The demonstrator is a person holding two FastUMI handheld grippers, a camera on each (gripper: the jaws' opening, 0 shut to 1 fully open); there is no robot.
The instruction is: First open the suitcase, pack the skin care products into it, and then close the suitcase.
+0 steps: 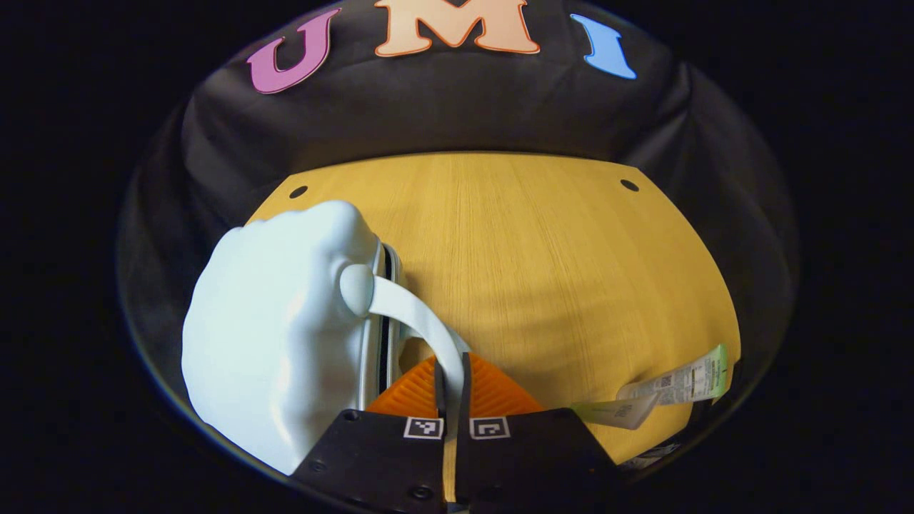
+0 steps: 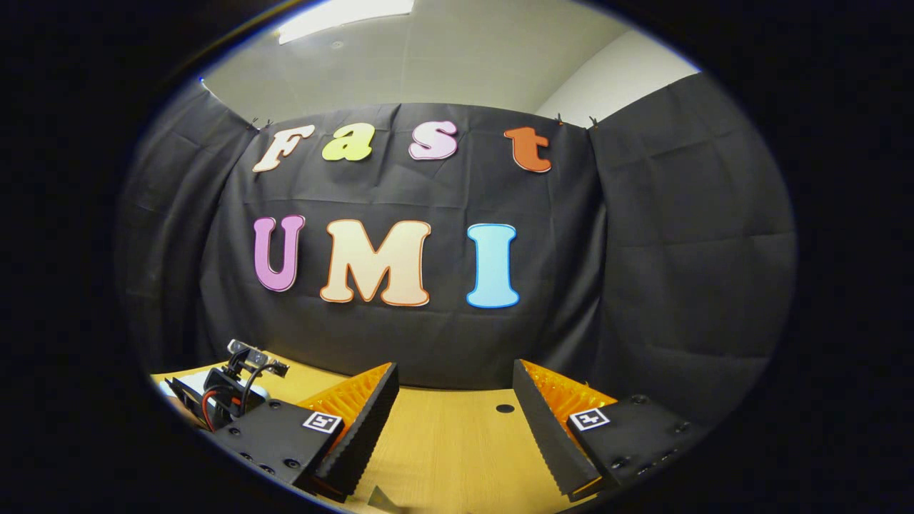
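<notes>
A pale, moulded suitcase [image 1: 278, 335] stands at the left of the wooden table [image 1: 543, 264], its dark zip seam facing the middle. Its white handle strap [image 1: 414, 314] curves down from a round knob into my left gripper [image 1: 451, 375], which is shut on the strap. Two skin care tubes lie at the near right edge: one with a green end [image 1: 685, 382] and a paler one [image 1: 618, 412]. In the right gripper view, my right gripper [image 2: 453, 428] is held open above the table with nothing between its fingers, facing the booth wall.
Two small holes [image 1: 629, 185] mark the table's far corners. The black cloth wall [image 2: 643, 285] closes off the back and sides. In the right gripper view the other gripper's body with cables [image 2: 235, 385] shows low at the left.
</notes>
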